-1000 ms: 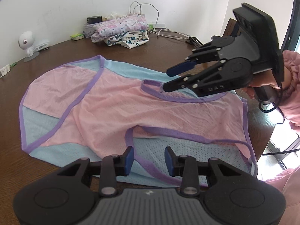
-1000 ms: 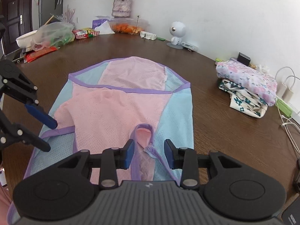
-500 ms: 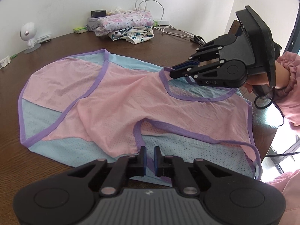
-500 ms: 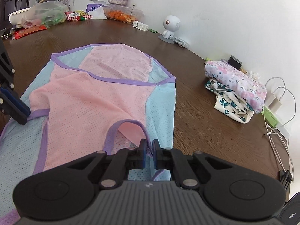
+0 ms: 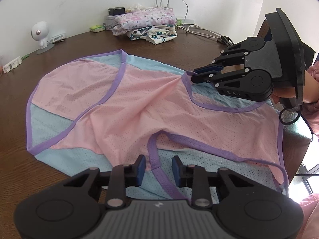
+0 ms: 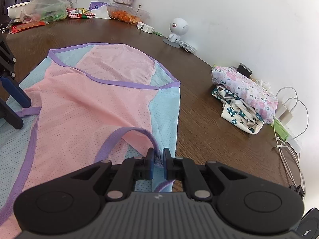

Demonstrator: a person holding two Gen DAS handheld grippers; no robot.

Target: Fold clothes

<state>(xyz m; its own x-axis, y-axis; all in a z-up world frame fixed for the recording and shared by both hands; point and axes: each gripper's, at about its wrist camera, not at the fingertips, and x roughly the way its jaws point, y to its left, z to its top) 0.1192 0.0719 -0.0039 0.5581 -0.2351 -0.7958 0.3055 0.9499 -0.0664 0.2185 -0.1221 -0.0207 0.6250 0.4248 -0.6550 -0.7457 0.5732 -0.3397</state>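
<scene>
Pink mesh garment [image 5: 139, 103] lies spread on the desk [image 5: 189, 47], and my right claw [image 6: 158, 160] is now pinching its purple armhole trim, lifting a small ridge. My left claw [image 5: 158, 168], clamped half a second ago, has sprung wide again and straddles the other trim. One shoulder's held, the other isn't, so I judge the fold can't carry over evenly yet.

A home is indicated: a wooden table [image 6: 199, 119] is crowded with snacks [image 6: 79, 15], chargers [image 6: 287, 111] and folded laundry [image 6: 245, 97].
</scene>
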